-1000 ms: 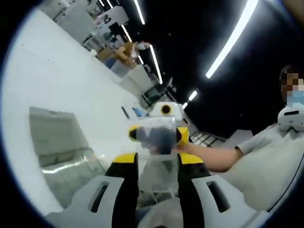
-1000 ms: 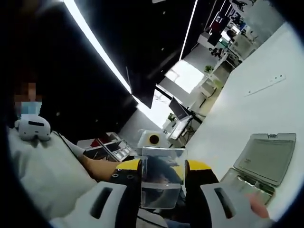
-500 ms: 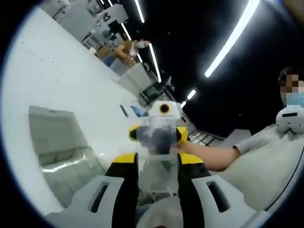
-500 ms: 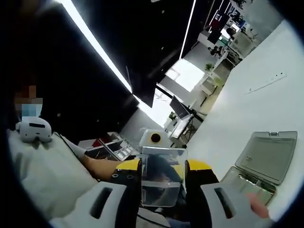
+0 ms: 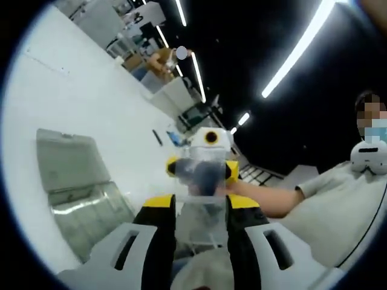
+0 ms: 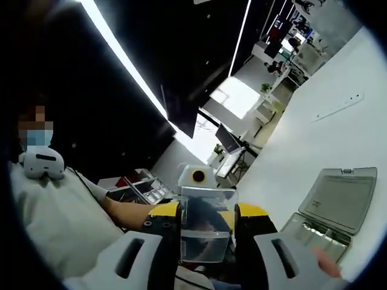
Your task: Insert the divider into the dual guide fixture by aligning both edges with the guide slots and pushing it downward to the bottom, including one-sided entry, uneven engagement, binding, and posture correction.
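The fingers (image 5: pixel 158 208) of the left gripper (image 5: pixel 199 211) and those of the right gripper (image 6: pixel 205 226) clench opposite edges of one clear divider (image 6: pixel 205 226), carried in the air between them with the grippers facing each other. The open clear box on the white table (image 5: pixel 91 115) — apparently the guide fixture (image 5: pixel 84 205) — lies low and off to the left gripper's side, near but apart. The divider's span runs gripper to gripper, so judging by this, both must descend level to avoid one-sided entry.
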The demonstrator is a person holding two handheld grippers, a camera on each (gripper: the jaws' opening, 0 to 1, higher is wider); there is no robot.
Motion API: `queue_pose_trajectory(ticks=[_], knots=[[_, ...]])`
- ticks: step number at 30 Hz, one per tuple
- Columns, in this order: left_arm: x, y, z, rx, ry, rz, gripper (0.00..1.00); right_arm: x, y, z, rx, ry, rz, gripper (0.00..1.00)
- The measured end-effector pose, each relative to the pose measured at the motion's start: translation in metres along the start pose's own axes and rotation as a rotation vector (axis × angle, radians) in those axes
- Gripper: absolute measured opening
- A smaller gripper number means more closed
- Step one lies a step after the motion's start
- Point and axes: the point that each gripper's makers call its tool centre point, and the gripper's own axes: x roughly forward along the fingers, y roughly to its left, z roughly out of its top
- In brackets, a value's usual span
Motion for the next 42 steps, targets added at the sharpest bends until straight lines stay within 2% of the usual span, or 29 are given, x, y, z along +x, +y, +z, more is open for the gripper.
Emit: queue_pose_trajectory(ticks=[6, 10, 12, 14, 19, 22, 24, 26, 27, 29, 33, 36, 39, 41, 42], knots=[[0.000, -0.001, -0.002, 0.051, 0.001, 0.025, 0.30, 0.000, -0.001, 0.000, -0.012, 0.006, -0.019, 0.30], [-0.002, 0.000, 0.002, 0.105, -0.013, 0.055, 0.40, -0.001, -0.006, 0.001, -0.009, -0.002, -0.043, 0.30], [-0.002, 0.004, 0.001, 0.143, -0.001, 0.095, 0.41, -0.001, -0.008, 0.001, -0.003, -0.006, -0.058, 0.30], [-0.002, 0.003, -0.001, 0.168, 0.005, 0.105, 0.41, -0.002, -0.012, 0.002, -0.006, -0.012, -0.076, 0.30], [0.000, 0.011, -0.002, 0.251, 0.028, 0.208, 0.41, -0.001, -0.018, 0.000, 0.003, -0.011, -0.111, 0.30], [0.004, 0.009, -0.005, 0.256, 0.035, 0.234, 0.41, -0.001, -0.024, -0.001, 0.000, -0.012, -0.143, 0.30], [0.004, 0.015, -0.003, 0.311, 0.033, 0.302, 0.40, -0.002, -0.029, -0.001, 0.002, -0.015, -0.166, 0.30], [0.005, 0.019, -0.008, 0.373, 0.081, 0.362, 0.37, -0.003, -0.034, -0.002, 0.008, -0.016, -0.187, 0.30], [0.007, 0.020, -0.009, 0.380, 0.081, 0.381, 0.35, -0.003, -0.035, -0.004, 0.006, -0.009, -0.198, 0.30], [0.011, 0.018, -0.014, 0.360, 0.092, 0.371, 0.33, -0.003, -0.038, -0.007, 0.005, -0.005, -0.211, 0.30], [0.006, 0.032, -0.016, 0.429, 0.129, 0.479, 0.28, -0.003, -0.041, -0.009, 0.017, -0.009, -0.229, 0.30], [0.007, 0.034, -0.016, 0.438, 0.137, 0.510, 0.28, -0.003, -0.044, -0.011, 0.014, -0.009, -0.247, 0.30], [0.005, 0.041, -0.015, 0.439, 0.145, 0.567, 0.25, -0.004, -0.047, -0.011, 0.015, -0.010, -0.266, 0.30], [0.002, 0.046, -0.013, 0.489, 0.167, 0.616, 0.23, -0.004, -0.049, -0.012, 0.016, -0.014, -0.279, 0.30], [0.004, 0.045, -0.014, 0.490, 0.167, 0.618, 0.23, -0.005, -0.051, -0.012, 0.015, -0.016, -0.290, 0.30]])
